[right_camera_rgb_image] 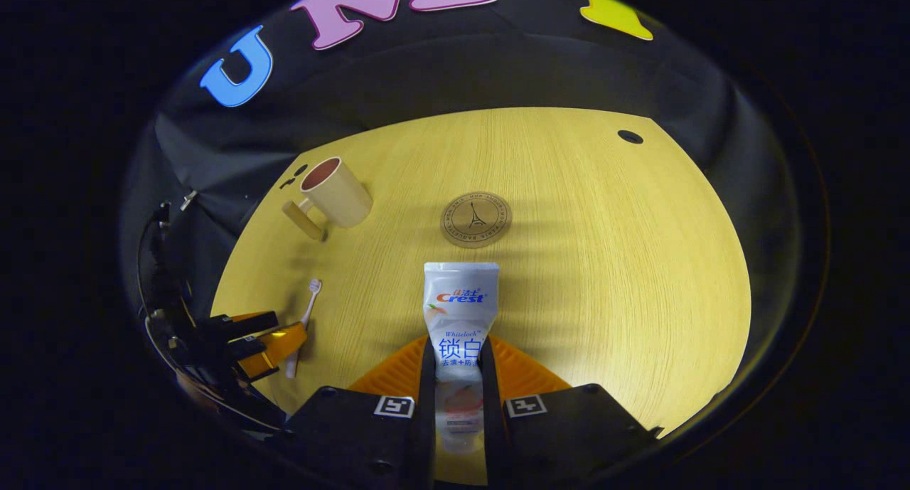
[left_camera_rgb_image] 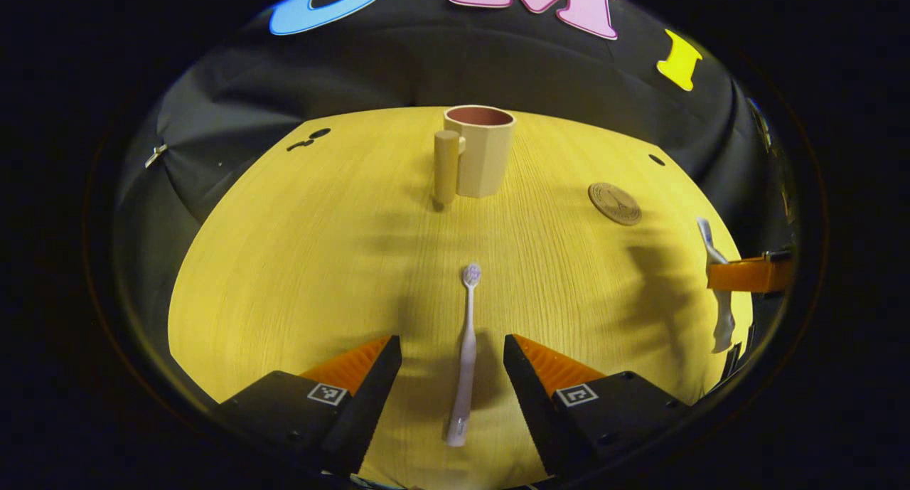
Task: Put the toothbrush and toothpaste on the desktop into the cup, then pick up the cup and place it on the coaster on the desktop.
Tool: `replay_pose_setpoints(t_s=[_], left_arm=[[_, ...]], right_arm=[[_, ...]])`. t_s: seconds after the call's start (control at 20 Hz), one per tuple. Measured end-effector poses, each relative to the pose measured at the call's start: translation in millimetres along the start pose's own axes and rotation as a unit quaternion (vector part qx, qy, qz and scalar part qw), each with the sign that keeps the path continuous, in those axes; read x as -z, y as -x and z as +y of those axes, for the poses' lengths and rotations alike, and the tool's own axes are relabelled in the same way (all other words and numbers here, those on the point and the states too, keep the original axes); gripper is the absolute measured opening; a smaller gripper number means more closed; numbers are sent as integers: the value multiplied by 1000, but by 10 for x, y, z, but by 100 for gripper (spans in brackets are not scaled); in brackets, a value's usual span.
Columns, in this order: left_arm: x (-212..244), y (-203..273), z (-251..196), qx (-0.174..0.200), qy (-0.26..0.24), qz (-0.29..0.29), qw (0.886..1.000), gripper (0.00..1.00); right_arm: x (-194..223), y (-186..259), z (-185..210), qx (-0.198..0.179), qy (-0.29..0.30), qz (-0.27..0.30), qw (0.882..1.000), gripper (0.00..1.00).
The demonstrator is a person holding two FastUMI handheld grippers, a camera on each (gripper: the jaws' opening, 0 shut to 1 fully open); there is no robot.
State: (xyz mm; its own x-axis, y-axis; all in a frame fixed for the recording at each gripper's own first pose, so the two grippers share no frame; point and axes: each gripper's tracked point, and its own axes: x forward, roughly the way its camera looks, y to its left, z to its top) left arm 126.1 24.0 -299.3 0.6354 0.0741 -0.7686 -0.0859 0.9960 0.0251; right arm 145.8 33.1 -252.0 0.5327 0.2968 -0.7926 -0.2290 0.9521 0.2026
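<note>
Right gripper (right_camera_rgb_image: 458, 376) clamped on soft, light toothpaste (right_camera_rgb_image: 460, 319) near its cap end; left gripper (left_camera_rgb_image: 453, 365) spread around slim, stiff toothbrush (left_camera_rgb_image: 466, 348), best pinched mid-handle.

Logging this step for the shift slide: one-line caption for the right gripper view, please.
Right gripper shut on the toothpaste, with coaster ahead and cup far left.

Toothbrush (left_camera_rgb_image: 466, 348) before cup (left_camera_rgb_image: 480, 151); coaster (left_camera_rgb_image: 614, 203) right of cup.
</note>
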Motion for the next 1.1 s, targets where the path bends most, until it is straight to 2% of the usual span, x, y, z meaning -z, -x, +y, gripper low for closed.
replay_pose_setpoints(t_s=[0.15,0.25,0.35,0.4,0.45,0.6,0.65,0.75,0.8,0.85,1.1], left_arm=[[81,-67,-31,-4,-15,25,1000,91],[191,-104,-73,3,-11,45,999,88],[178,-124,-75,-3,-5,42,999,84],[140,-146,-54,-5,1,38,999,70],[121,-142,-45,-8,5,36,999,66],[117,-143,-52,-8,3,43,999,27],[128,-151,-58,-9,4,46,999,18],[113,-140,-63,-8,-4,48,999,14],[109,-129,-70,-4,-5,47,999,5],[102,-140,-70,1,-4,44,999,9],[109,-90,-83,19,29,30,999,6]], right_arm=[[-109,42,-25,-2,21,-17,1000,31],[-188,73,-17,-6,28,-28,999,31],[-270,94,-37,-8,37,-39,999,31],[-300,99,-37,-11,41,-44,998,31],[-327,102,-33,-16,45,-47,998,31],[-355,108,-23,-25,49,-50,997,31],[-370,105,-8,-28,49,-50,997,31],[-402,96,14,-30,50,-50,997,32],[-434,91,21,-29,53,-52,997,31],[-477,88,33,-27,56,-56,996,31],[-756,69,223,-31,78,-85,993,31]])
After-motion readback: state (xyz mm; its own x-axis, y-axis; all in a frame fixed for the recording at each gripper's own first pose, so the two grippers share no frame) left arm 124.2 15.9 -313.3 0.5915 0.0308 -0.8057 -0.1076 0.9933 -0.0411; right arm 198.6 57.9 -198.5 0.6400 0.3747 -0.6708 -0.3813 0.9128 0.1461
